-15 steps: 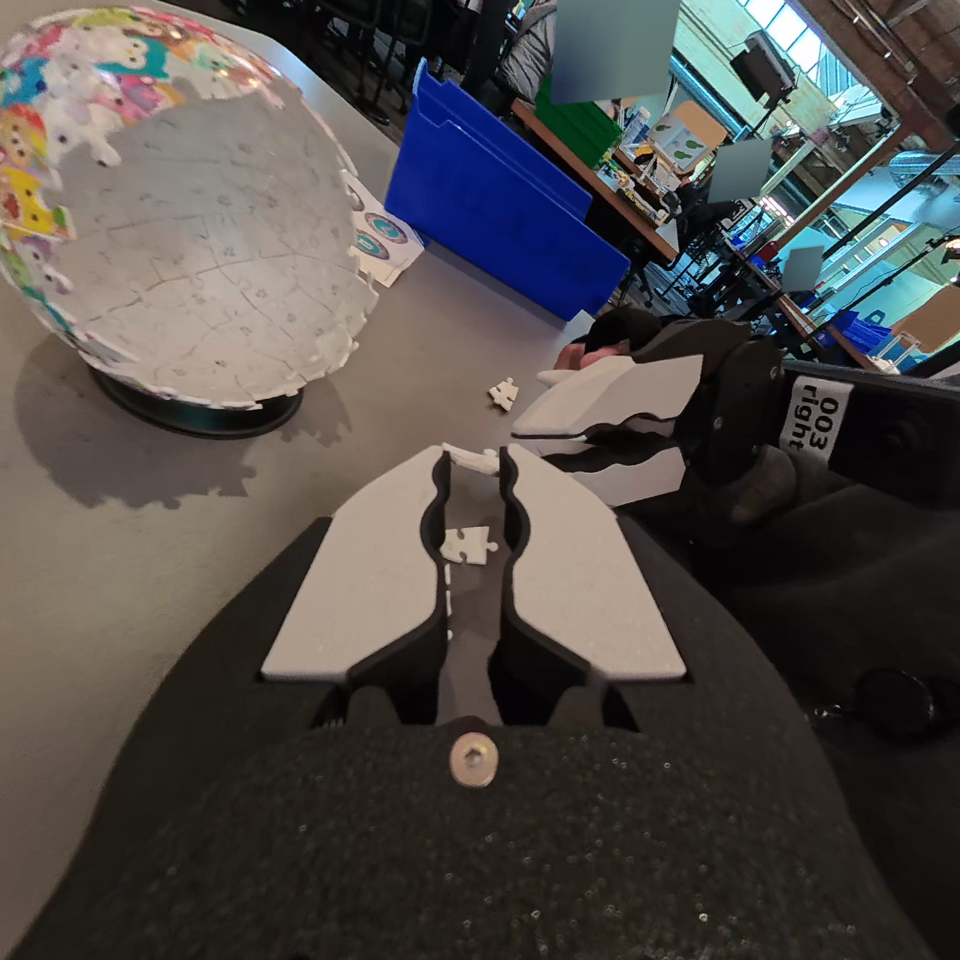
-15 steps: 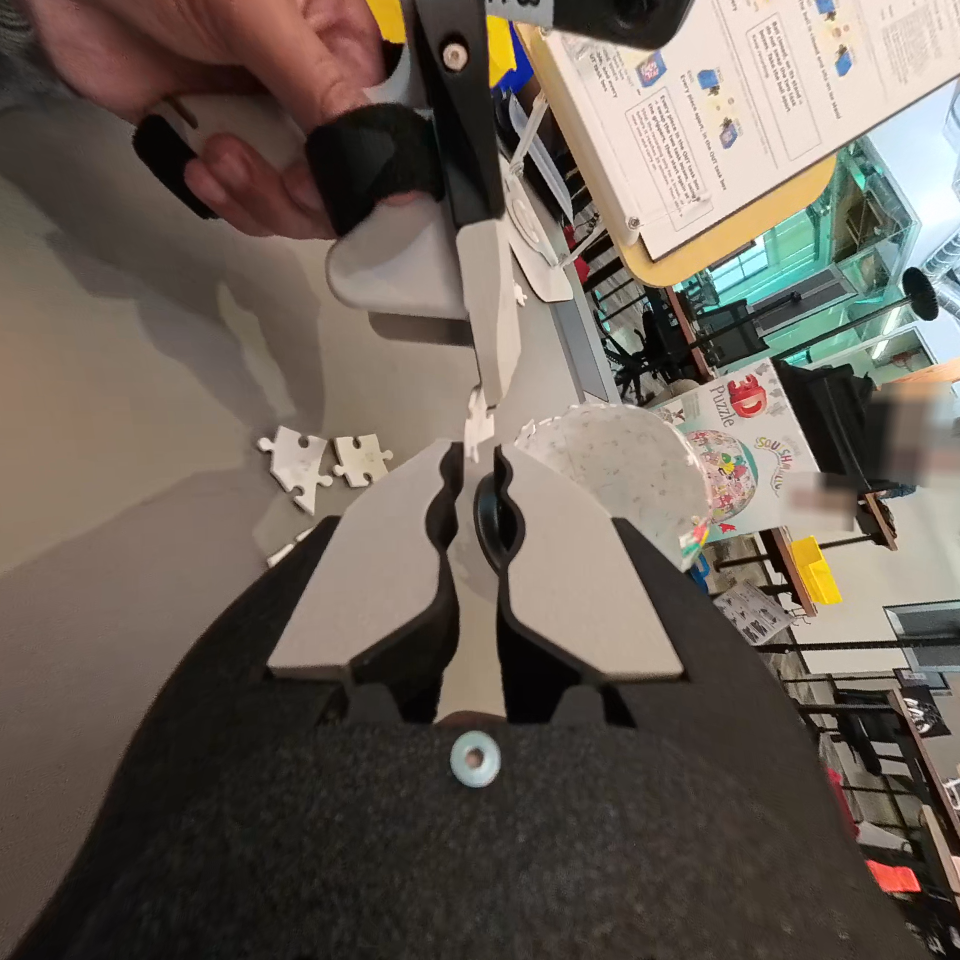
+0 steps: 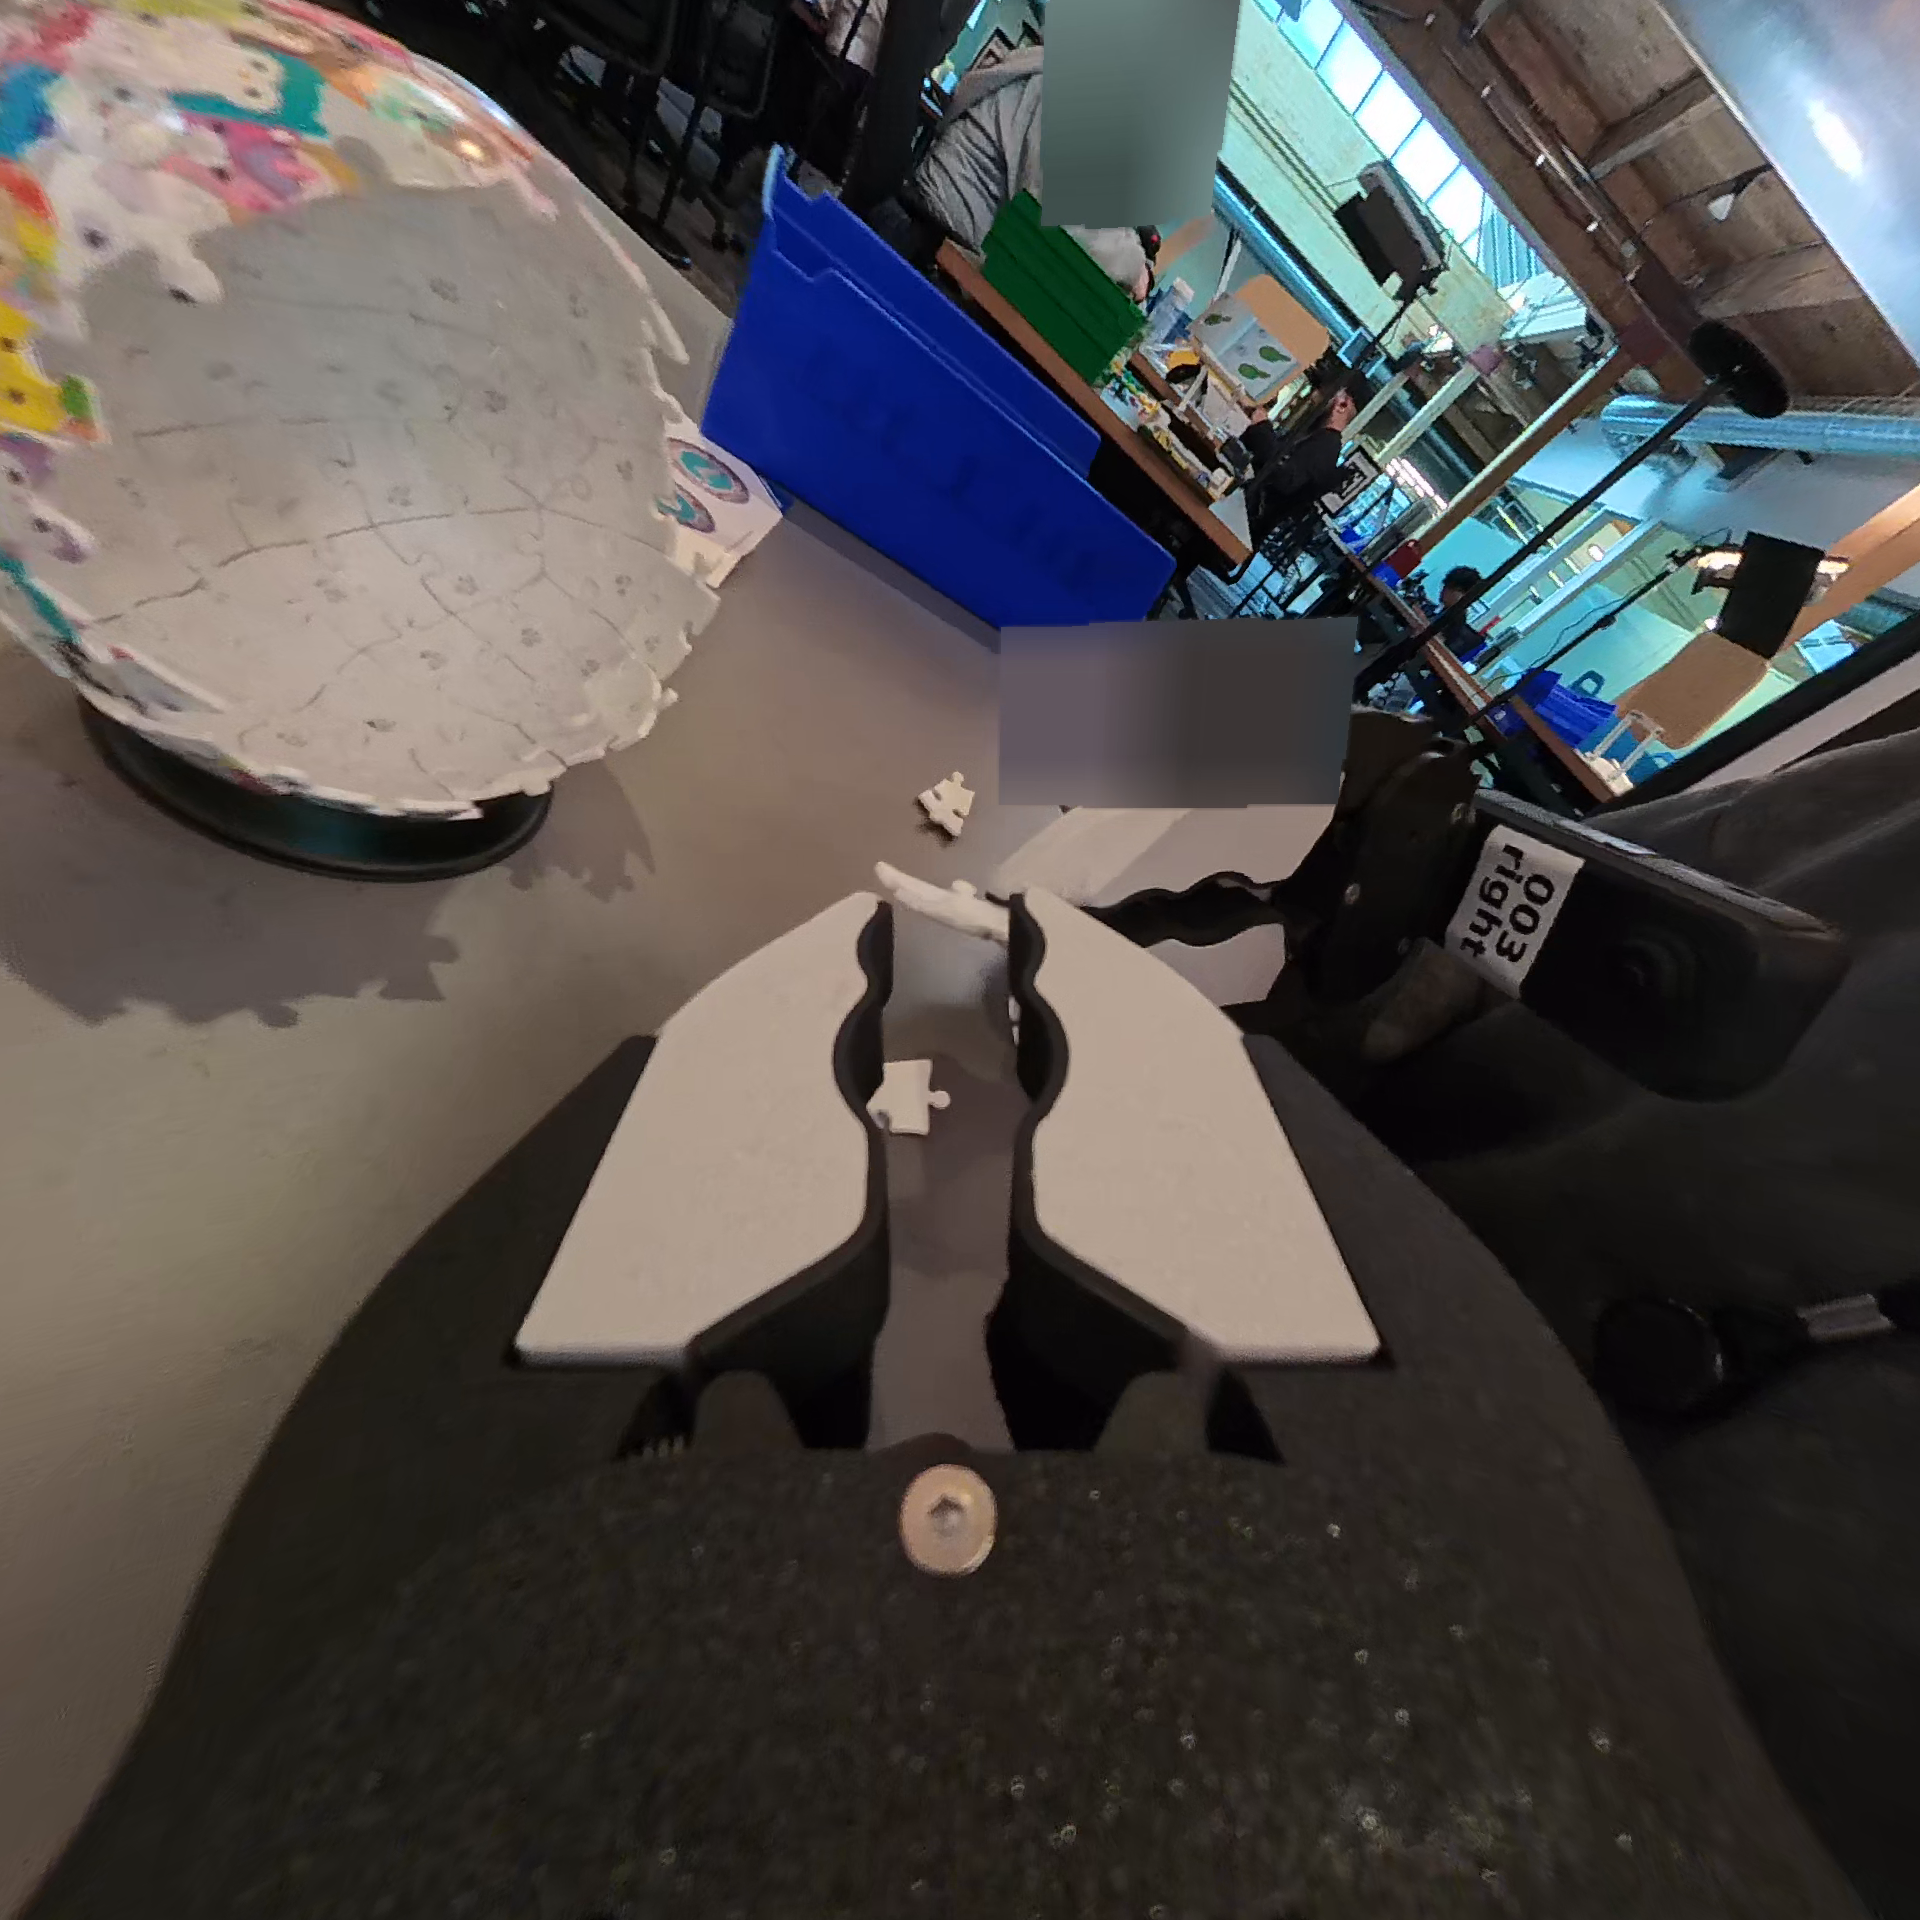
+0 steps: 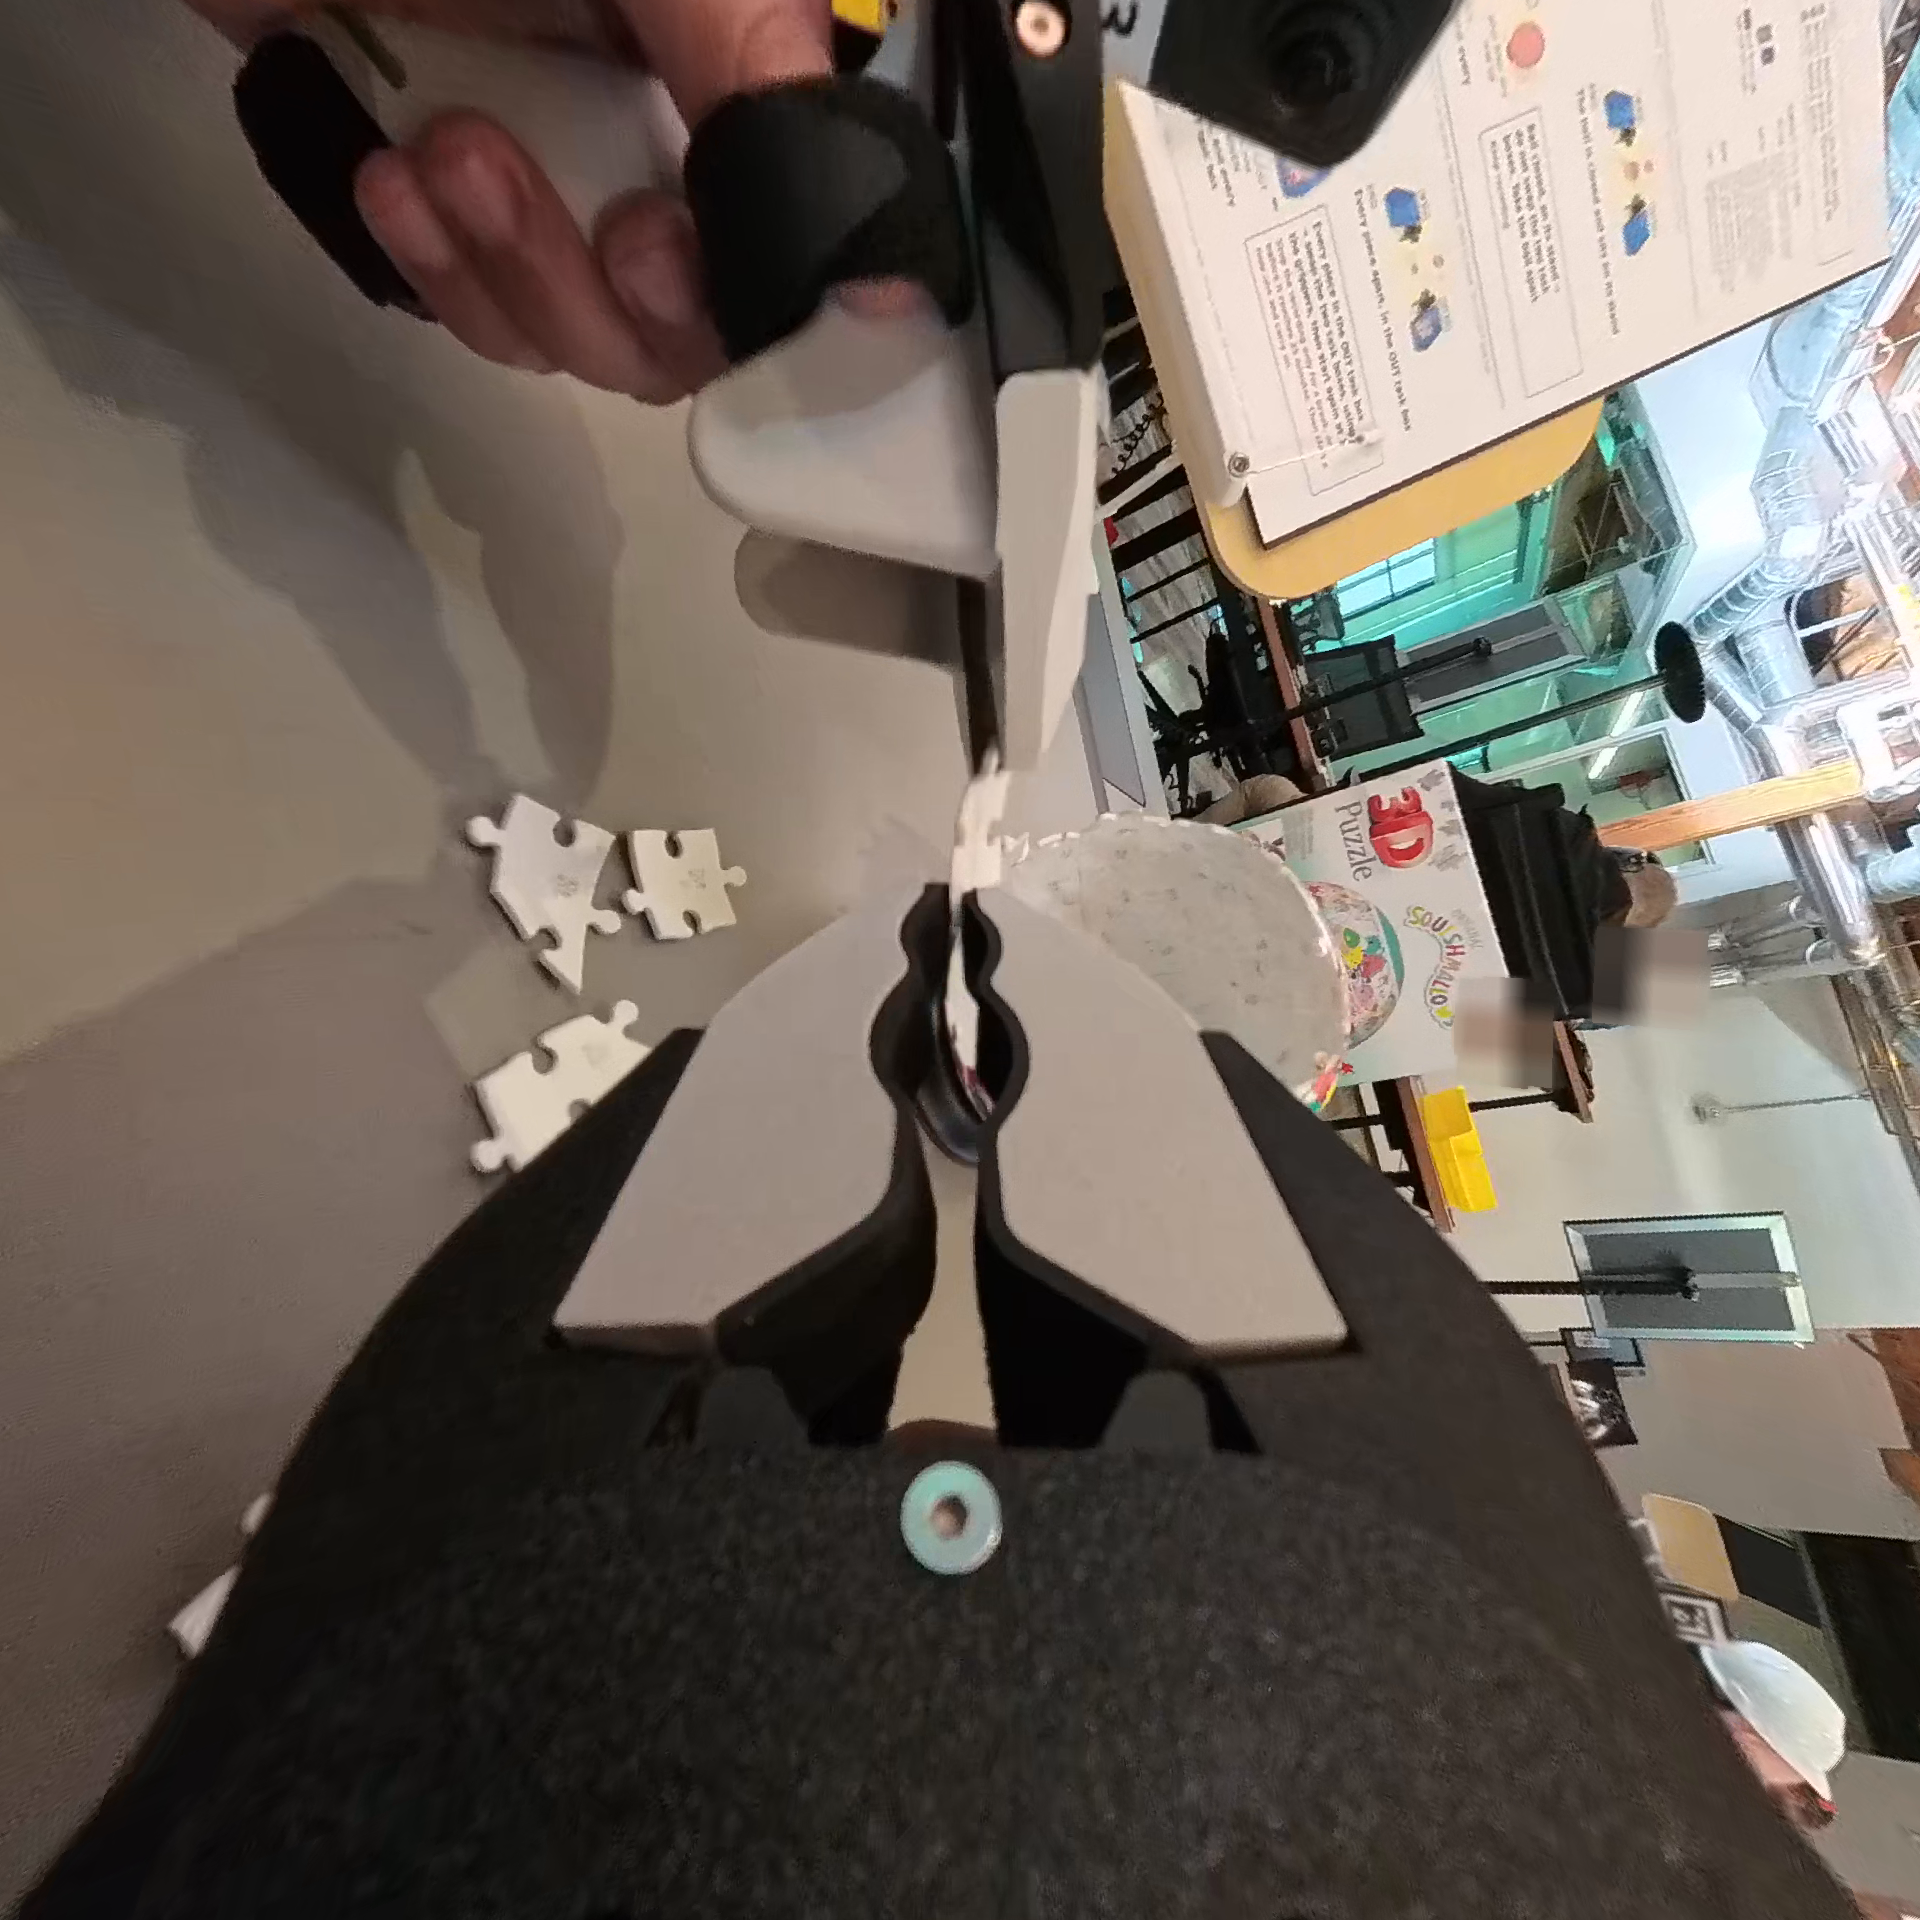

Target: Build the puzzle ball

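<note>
The half-built puzzle ball sits on a black stand at the upper left, white inner side showing; it also shows behind my right fingers. A white puzzle piece hangs between the two grippers. My right gripper is shut on its lower end. My left gripper holds the same piece across its width at the fingertips. In the right wrist view the left gripper reaches down from above, held by a hand.
Loose white pieces lie on the grey table. A blue bin stands behind the ball. The puzzle box and an instruction board stand at the right. My left and right fingertips are right by each other.
My right gripper's fingers have closed from a small gap onto the piece. The left gripper's opening looks the same, still on the piece.
</note>
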Available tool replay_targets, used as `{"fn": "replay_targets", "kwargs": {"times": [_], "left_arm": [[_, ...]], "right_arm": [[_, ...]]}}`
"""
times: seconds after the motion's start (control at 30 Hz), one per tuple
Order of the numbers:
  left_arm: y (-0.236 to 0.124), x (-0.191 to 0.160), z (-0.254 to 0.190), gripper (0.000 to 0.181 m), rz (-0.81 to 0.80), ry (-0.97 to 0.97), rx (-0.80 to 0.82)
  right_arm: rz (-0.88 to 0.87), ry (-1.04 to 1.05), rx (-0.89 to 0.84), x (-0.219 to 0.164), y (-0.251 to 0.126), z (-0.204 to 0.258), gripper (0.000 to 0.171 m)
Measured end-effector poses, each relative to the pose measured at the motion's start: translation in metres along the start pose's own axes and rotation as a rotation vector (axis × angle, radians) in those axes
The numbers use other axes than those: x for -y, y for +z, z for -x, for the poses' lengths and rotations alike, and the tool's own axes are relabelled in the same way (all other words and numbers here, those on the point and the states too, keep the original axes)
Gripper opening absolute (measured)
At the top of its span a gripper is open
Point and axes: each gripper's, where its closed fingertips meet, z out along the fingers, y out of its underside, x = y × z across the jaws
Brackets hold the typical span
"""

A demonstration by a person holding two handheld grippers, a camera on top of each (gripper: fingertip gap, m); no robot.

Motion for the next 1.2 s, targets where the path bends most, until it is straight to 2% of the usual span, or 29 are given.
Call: {"fn": "replay_targets", "kwargs": {"times": [0.23, 0.43, 0.63, 0.77, 1.2], "left_arm": [[-0.004, 0.0, -0.001, 0.021, 0.01, 0.031, -0.007], [0.003, -0.011, -0.005, 0.0, 0.079, 0.095, 0.002], [0.006, -0.014, -0.005, 0.001, 0.095, 0.117, 0.018], [0.002, -0.008, -0.002, 0.011, 0.06, 0.085, 0.013], [0.004, -0.012, 0.001, 0.005, 0.083, 0.111, 0.044]], "right_arm": [[-0.047, 0.041, 0.023, 0.0, -0.002, 0.0, 0.002], [-0.057, 0.069, 0.072, -0.003, -0.002, 0.006, 0.002], [-0.059, 0.057, 0.073, -0.006, -0.004, 0.005, 0.002], [-0.048, 0.055, 0.083, -0.008, -0.003, 0.007, 0.002], [-0.105, 0.075, 0.119, 0.007, -0.007, 0.013, 0.002]]}}
